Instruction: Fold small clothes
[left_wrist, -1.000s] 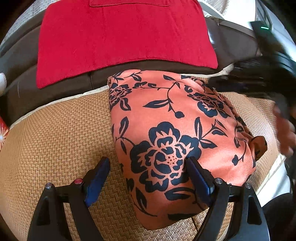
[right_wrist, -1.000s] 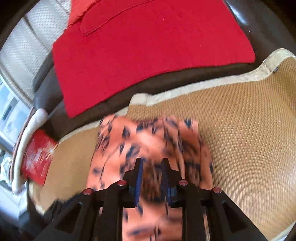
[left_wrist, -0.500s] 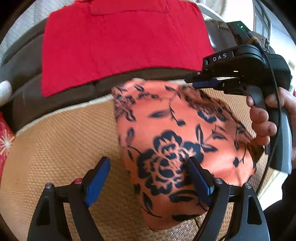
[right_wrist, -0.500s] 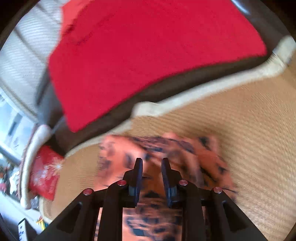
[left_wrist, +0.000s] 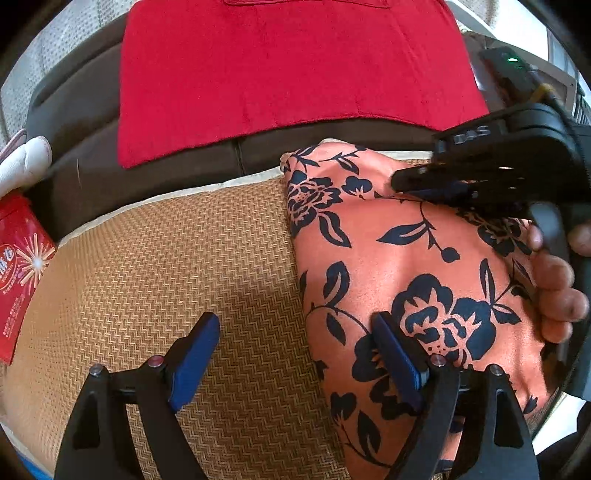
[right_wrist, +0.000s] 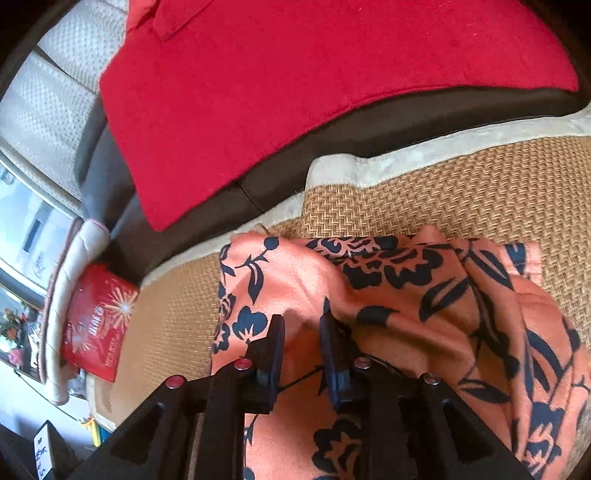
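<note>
Nearest me, my left gripper (left_wrist: 291, 354) hangs with its jaws spread wide, one blue pad over the bare woven mat (left_wrist: 166, 266), the other over the near edge of the orange floral garment (left_wrist: 399, 266), gripping nothing. That garment lies bunched on the mat's right side. My right gripper (right_wrist: 302, 332) shows its jaws narrowed with a gap between them, right down on the cloth; whether they pinch a fold I can't tell. No containers that I can make out; a red packet (left_wrist: 18, 273) sits at the left. Farther back, a red cloth (left_wrist: 288, 70) drapes the dark sofa (left_wrist: 74, 107). Since half a second ago the right gripper has dropped onto the garment's far part.
</note>
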